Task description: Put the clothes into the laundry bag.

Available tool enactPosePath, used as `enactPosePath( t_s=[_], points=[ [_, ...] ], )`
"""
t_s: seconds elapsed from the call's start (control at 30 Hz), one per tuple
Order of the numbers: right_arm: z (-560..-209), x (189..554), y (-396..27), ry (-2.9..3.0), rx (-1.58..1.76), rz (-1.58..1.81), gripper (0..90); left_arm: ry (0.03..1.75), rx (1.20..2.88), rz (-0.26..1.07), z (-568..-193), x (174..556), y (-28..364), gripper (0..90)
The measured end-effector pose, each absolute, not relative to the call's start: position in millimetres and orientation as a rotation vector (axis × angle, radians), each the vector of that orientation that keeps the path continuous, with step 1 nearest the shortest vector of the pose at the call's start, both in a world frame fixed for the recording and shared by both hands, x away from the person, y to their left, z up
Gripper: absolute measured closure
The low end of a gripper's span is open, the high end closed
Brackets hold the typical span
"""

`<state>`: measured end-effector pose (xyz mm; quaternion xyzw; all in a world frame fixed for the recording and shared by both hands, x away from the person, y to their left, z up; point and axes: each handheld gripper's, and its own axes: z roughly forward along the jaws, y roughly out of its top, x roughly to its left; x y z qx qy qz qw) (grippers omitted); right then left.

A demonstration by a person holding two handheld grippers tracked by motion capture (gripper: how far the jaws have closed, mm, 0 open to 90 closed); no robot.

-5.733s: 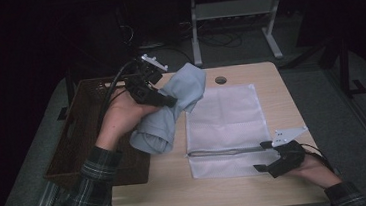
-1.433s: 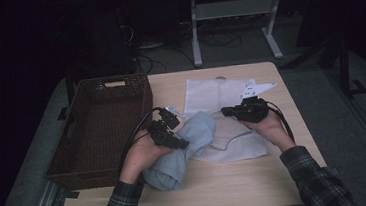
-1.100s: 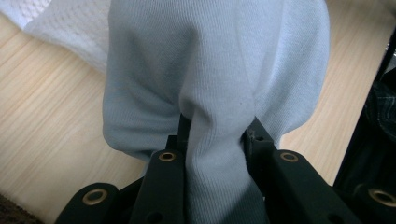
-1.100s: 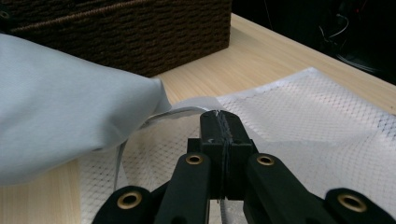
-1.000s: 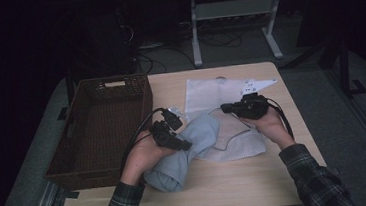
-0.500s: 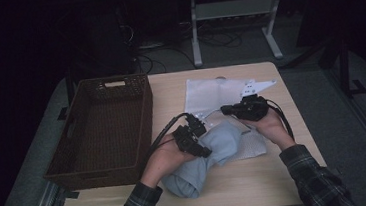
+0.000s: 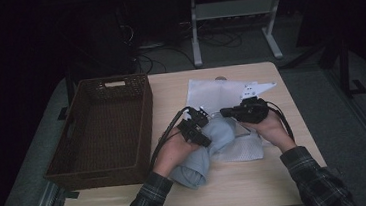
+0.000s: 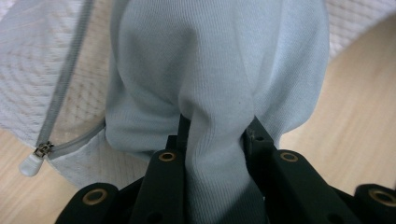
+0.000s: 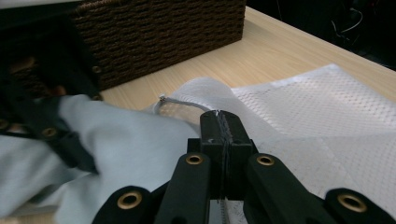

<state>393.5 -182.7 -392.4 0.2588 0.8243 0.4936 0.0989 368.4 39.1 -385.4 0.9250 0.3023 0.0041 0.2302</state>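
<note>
Wooden table (image 7: 278,185); dark room behind

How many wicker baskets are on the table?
1. The dark wicker basket stands on the left part of the table, beside the left gripper; its woven wall also shows in the right gripper view.

One cloth (image 7: 210,146), one mesh bag (image 7: 210,93), one basket (image 7: 103,125)

Soft knit garment (image 8: 219,70); white mesh bag (image 9: 327,121); rough wicker basket (image 7: 102,125); matt wooden table (image 7: 248,187).
</note>
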Motion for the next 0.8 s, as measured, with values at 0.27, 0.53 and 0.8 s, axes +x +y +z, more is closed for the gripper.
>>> enactPosePath(
  t_s=[0.27,0.53,0.8],
  points=[
    [-392.7,391.8,-177.4,2.453,0.753,1.464,88.9,0.886,2.516,0.042,-388.2,376.7,40.7,73.6],
    [-392.0,389.7,-174.0,2.46,0.738,1.469,88.8,0.951,2.491,0.099,-392.4,383.3,28.9,73.6],
    [-392.3,387.5,-170.7,2.476,0.727,1.467,88.9,1.021,2.44,0.134,-398.8,396.2,20.2,73.5]
  ],
)
